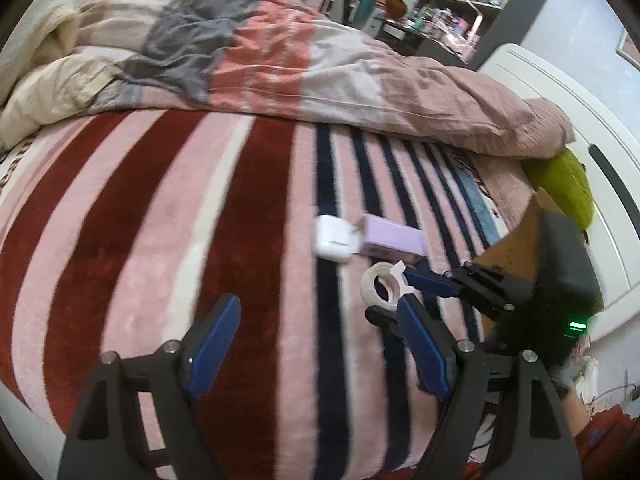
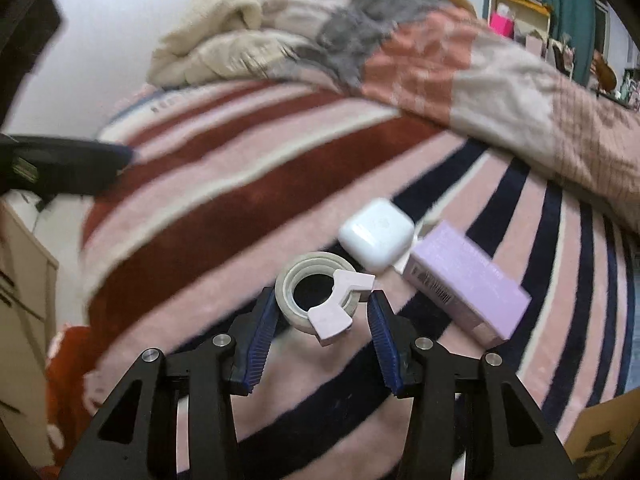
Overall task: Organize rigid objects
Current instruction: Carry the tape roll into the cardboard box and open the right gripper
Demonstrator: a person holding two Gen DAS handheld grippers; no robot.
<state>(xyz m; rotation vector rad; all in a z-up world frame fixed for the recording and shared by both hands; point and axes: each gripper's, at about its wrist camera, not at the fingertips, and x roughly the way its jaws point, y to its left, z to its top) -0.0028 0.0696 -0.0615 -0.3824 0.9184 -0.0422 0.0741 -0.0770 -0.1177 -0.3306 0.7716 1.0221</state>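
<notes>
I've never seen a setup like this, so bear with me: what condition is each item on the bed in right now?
Tape roll: lying flat on the blanket, between the right gripper's jaws; contact unclear.
White case: lid closed, lying on the blanket.
Purple box: closed, lying on its side beside the case.
Left gripper: jaws open, nothing between them.
Striped blanket: spread flat.
</notes>
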